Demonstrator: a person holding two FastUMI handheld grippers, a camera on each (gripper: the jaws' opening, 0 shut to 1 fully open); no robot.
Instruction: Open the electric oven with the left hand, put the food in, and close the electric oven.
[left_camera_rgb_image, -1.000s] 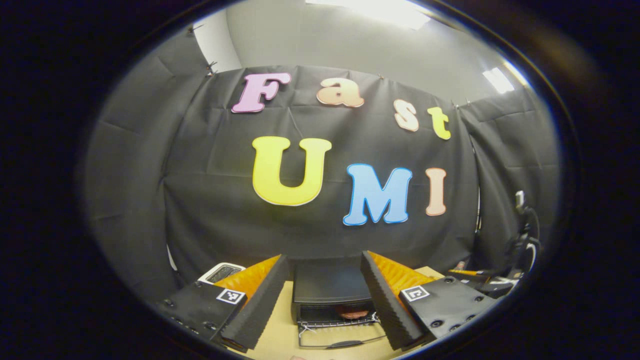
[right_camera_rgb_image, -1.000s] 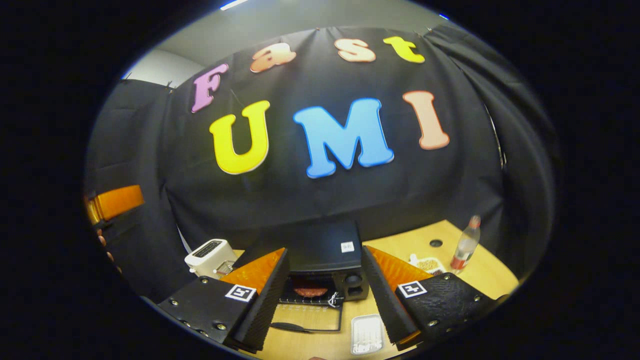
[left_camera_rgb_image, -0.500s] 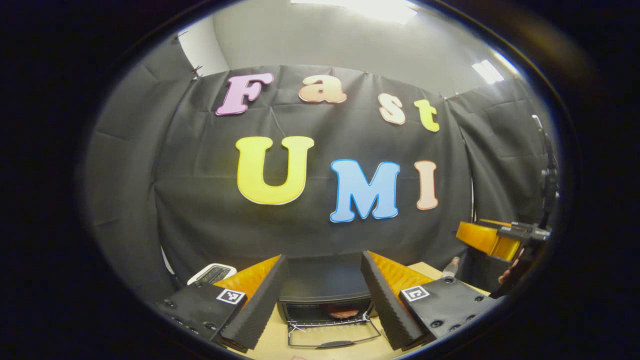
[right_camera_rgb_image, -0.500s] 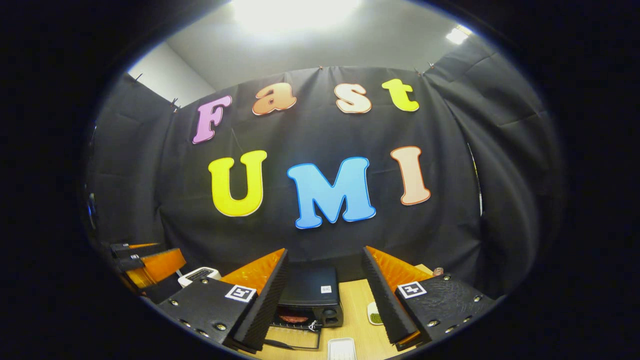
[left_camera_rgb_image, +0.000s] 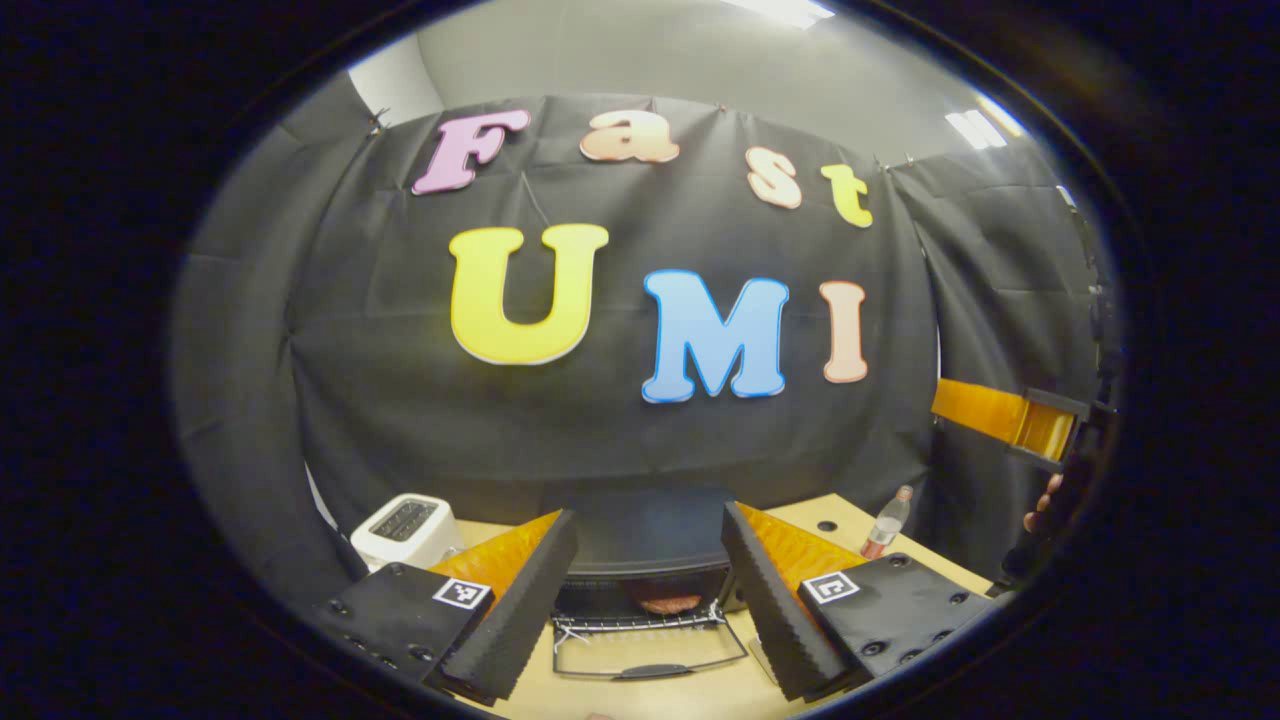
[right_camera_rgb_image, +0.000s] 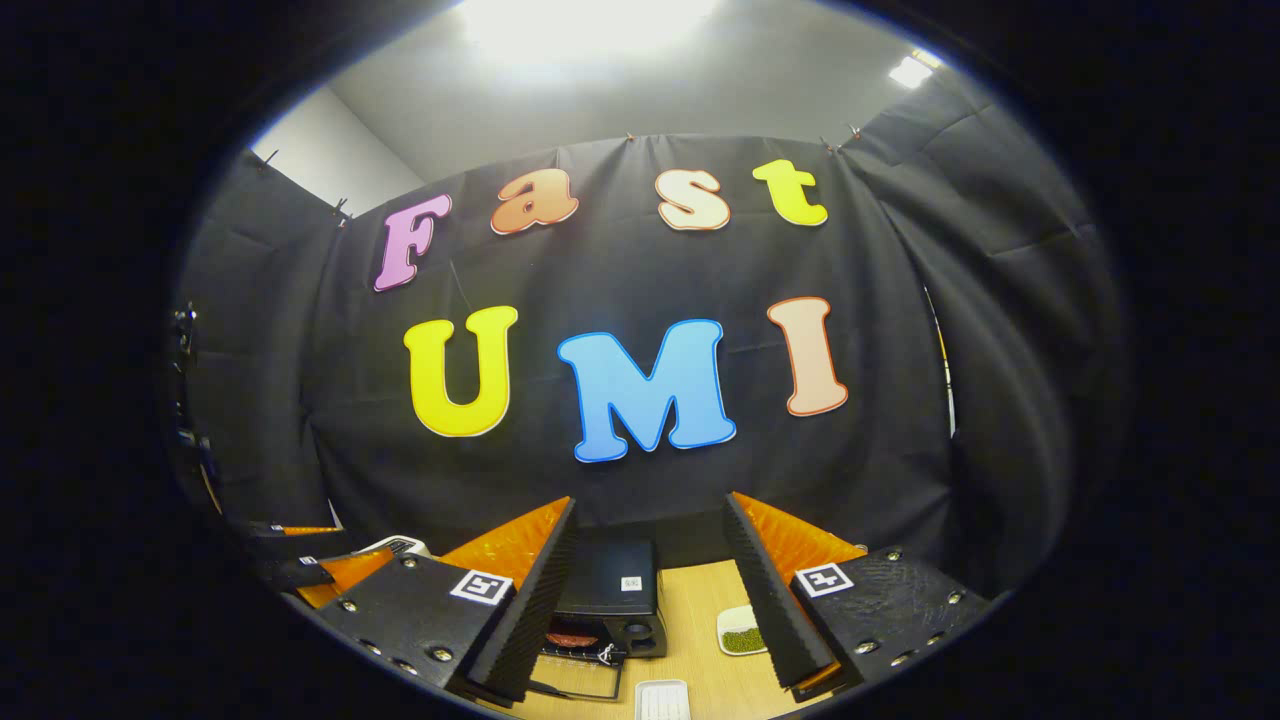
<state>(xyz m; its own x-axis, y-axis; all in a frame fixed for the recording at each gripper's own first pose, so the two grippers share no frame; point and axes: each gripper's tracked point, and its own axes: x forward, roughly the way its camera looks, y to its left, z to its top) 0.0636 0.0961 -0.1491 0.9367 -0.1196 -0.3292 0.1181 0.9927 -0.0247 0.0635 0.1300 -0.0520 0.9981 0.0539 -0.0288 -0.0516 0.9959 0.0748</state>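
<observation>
A black electric oven (left_camera_rgb_image: 640, 545) stands on the wooden table (left_camera_rgb_image: 690, 690) with its door (left_camera_rgb_image: 650, 662) folded down flat. A brown patty (left_camera_rgb_image: 668, 604) lies on the wire rack inside. My left gripper (left_camera_rgb_image: 648, 590) hangs open above and in front of the oven, holding nothing. In the right gripper view the oven (right_camera_rgb_image: 610, 590) sits lower left, with the patty (right_camera_rgb_image: 570, 638) visible inside. My right gripper (right_camera_rgb_image: 648, 600) is open and holds nothing, raised well above the table. The right gripper (left_camera_rgb_image: 1010, 420) also shows at the far right of the left gripper view, held by a hand.
A white toaster (left_camera_rgb_image: 405, 525) stands left of the oven. A plastic bottle (left_camera_rgb_image: 884, 528) stands at the back right by a table hole. A small dish of green bits (right_camera_rgb_image: 742, 632) and a white tray (right_camera_rgb_image: 662, 700) lie right of the oven.
Both views shifted: the left gripper tilted down slightly, showing more table, toaster and bottle. The right gripper drew a little farther from the oven. The oven door stayed down.
</observation>
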